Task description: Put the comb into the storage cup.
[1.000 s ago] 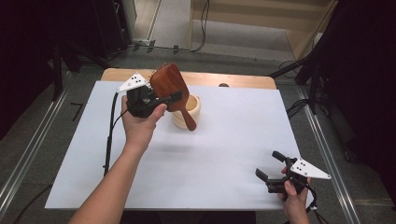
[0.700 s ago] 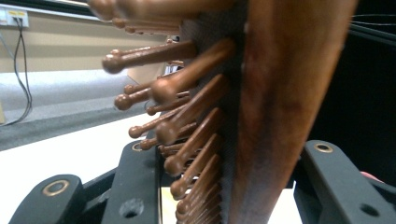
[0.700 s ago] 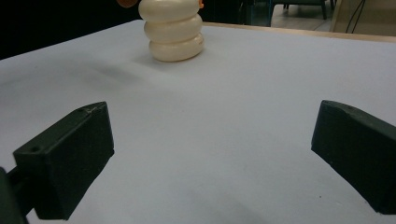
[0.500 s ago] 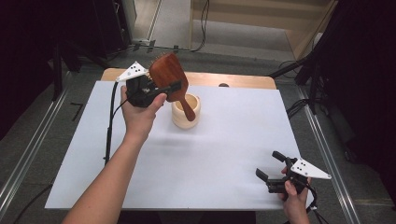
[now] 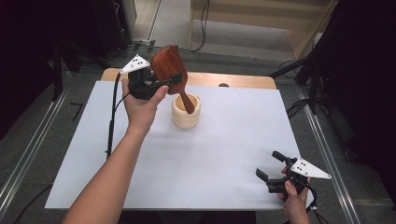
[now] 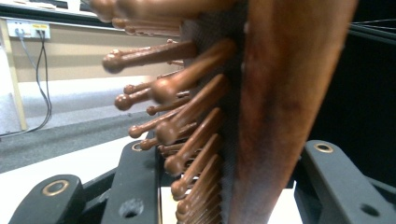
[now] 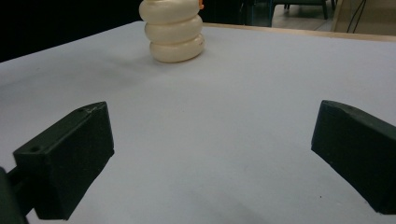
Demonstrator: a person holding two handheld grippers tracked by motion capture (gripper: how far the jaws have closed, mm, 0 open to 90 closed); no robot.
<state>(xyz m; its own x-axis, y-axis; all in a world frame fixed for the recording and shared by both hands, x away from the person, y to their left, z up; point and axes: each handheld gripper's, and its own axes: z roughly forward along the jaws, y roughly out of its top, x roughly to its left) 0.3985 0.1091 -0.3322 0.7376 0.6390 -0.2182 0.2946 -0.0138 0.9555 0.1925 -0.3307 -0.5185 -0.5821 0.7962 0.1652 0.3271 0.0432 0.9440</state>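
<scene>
My left gripper is shut on a reddish-brown wooden hairbrush, held above the far left part of the white mat. The brush head tilts up and its handle slants down into the mouth of a cream ribbed cup. In the left gripper view the bristles stick out to the left of the brush back, with a black jaw on either side. At the mat's near right corner, my right gripper stands open and holds nothing. Its view looks across the mat to the cup.
A white mat covers most of the wooden table. A small dark spot sits on the table's far edge. Metal rails run along both sides, and dark stands and cables lie beyond the table.
The left hand has carried the brush up and toward the far edge, and the brush head now stands more upright. The right gripper has stayed put.
</scene>
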